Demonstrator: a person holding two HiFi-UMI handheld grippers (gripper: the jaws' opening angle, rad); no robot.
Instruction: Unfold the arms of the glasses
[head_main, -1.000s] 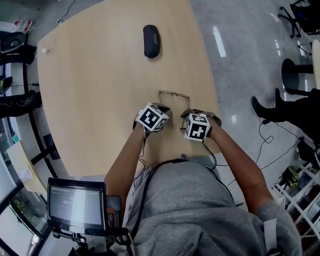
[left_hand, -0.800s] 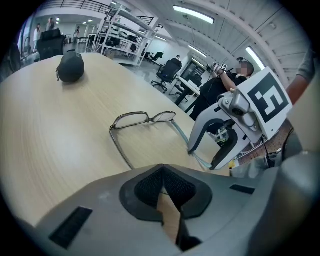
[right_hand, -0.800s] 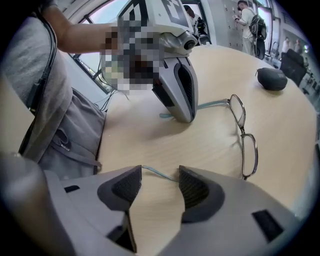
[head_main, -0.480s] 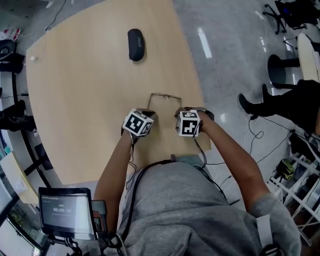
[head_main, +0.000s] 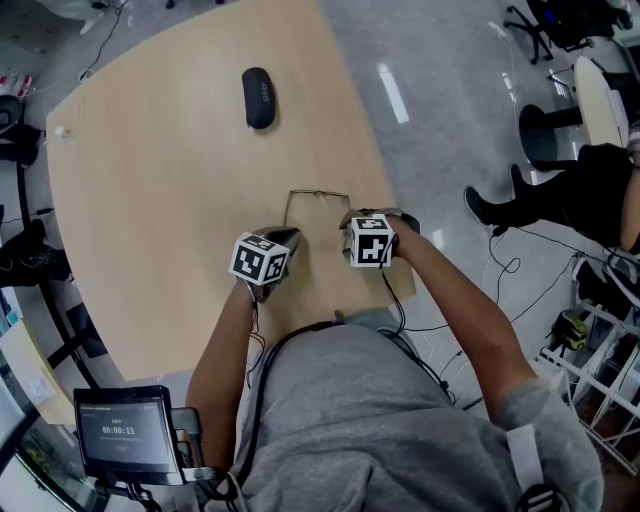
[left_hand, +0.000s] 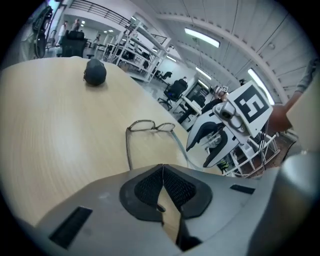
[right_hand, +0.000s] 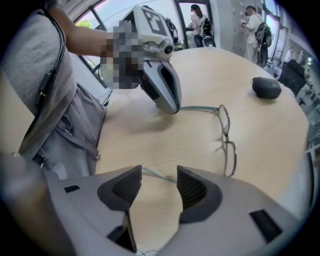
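- We judge the unfolding all but done. The glasses (head_main: 318, 194) lie on the table (head_main: 150, 220) just in front of the person, with the front bar on the far side. Both arms point back toward the person, roughly square to the front.
- The right hand-held gripper (right_hand: 157, 175) has its jaws apart. The thin tip of the nearer arm lies in the gap between them and, as far as we can see, touches neither pad, so it grips nothing.
- The left hand-held gripper (left_hand: 162, 169) has its pads pressed together at the tips, and we see nothing pinched in the seam.
- We think the next move is a clean withdrawal. The right one should back off along the arm's own line with its jaws wide, so the tip is not dragged or pushed inward.
- The right gripper view shows what the left gripper view cannot: the left tool's nose sits right at the end of the far arm. We cannot tell whether it touches.
- The left gripper view shows the two arms running back on either side of its closed seam.
- Only the head view gives the whole layout, with a dark case (head_main: 258, 97) well apart near the table's far edge.
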